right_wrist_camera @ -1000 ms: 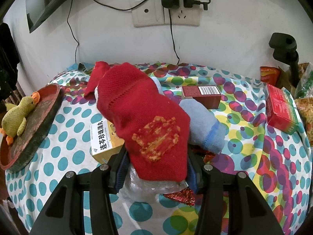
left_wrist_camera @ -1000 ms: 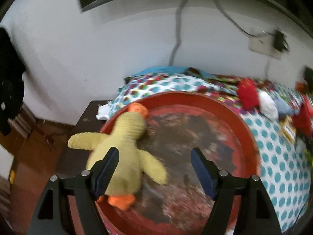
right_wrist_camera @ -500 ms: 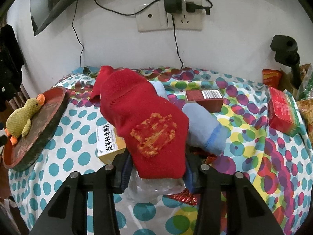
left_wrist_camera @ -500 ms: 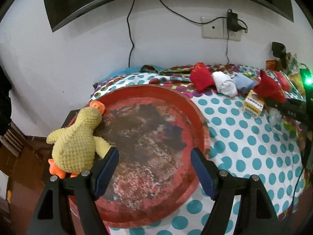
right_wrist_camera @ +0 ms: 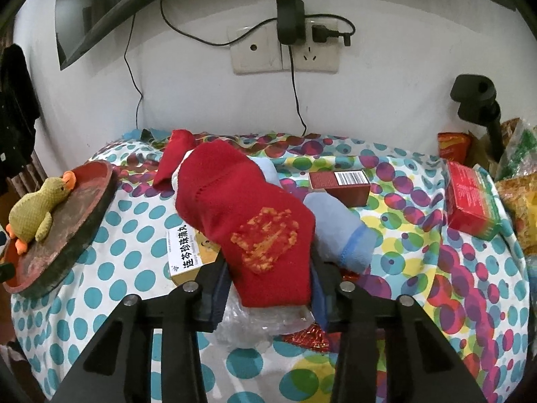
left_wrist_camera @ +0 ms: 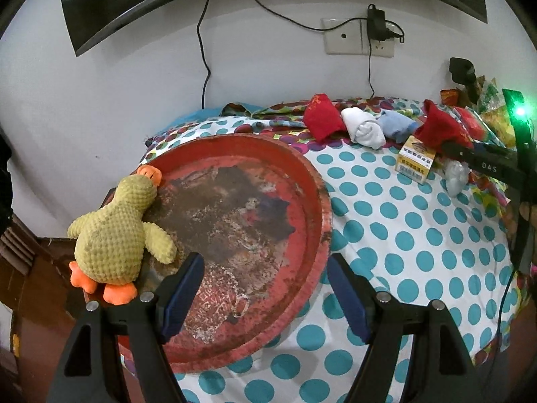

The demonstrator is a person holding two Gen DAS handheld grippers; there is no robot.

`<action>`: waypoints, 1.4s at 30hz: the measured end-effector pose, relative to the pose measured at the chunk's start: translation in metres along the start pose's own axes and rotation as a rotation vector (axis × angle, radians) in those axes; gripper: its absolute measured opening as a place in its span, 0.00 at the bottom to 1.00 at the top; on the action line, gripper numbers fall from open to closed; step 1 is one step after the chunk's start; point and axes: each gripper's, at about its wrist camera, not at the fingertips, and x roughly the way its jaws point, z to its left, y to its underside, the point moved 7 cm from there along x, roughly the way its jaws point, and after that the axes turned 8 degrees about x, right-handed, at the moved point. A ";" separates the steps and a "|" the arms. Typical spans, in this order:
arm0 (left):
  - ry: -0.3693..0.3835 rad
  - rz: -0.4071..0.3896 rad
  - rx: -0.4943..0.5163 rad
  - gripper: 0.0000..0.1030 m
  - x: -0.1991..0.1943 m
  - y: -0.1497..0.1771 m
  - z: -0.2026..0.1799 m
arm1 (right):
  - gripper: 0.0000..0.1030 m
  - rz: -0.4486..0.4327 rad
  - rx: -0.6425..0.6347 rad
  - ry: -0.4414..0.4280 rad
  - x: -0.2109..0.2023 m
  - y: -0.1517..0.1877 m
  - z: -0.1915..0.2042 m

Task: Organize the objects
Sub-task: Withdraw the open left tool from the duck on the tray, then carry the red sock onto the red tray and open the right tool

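Red knitted wool fills the mouth of the right gripper (right_wrist_camera: 268,288): a red knitted sock with an orange patch (right_wrist_camera: 258,231) lies between its two blue-padded jaws, which are closing on it, the toe end at the pads and the long body running away and up-left toward the wall. It sits in a small heap on the spotted tablecloth (right_wrist_camera: 110,268), over a yellow-and-white cardboard box with black printed characters (right_wrist_camera: 188,255) and beside a pale blue rolled sock (right_wrist_camera: 342,231), with crinkled clear plastic (right_wrist_camera: 255,322) just under the jaws. The relation that matters next is sideways — the worn round red tray (right_wrist_camera: 84,208) where the yellow plush duck with an orange beak (right_wrist_camera: 37,208) lies is well off to the left of this gripper, near the table's left edge, so I judge that a sock bound for it would have to travel across the cloth leftward. The left gripper (left_wrist_camera: 265,285) is far nearer that tray (left_wrist_camera: 312,181): it hangs wide open and empty directly above its near rim, with the duck (left_wrist_camera: 117,231) resting on the tray's left lip, feet over the edge. From that view the sock in the right jaws (left_wrist_camera: 443,124) shows well apart at the far right — with a second red sock (left_wrist_camera: 322,117) and a white rolled sock (left_wrist_camera: 364,127) farther back along the cloth.
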 end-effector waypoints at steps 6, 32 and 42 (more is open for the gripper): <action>-0.015 -0.009 0.011 0.76 -0.009 0.002 -0.005 | 0.37 0.019 -0.024 0.036 0.000 0.004 0.007; -0.069 -0.034 -0.246 0.76 -0.049 0.037 0.079 | 0.37 0.070 -0.228 -0.091 -0.029 -0.013 0.168; -0.095 -0.018 -0.337 0.76 -0.046 0.054 0.119 | 0.37 0.134 -0.291 -0.144 -0.012 -0.010 0.231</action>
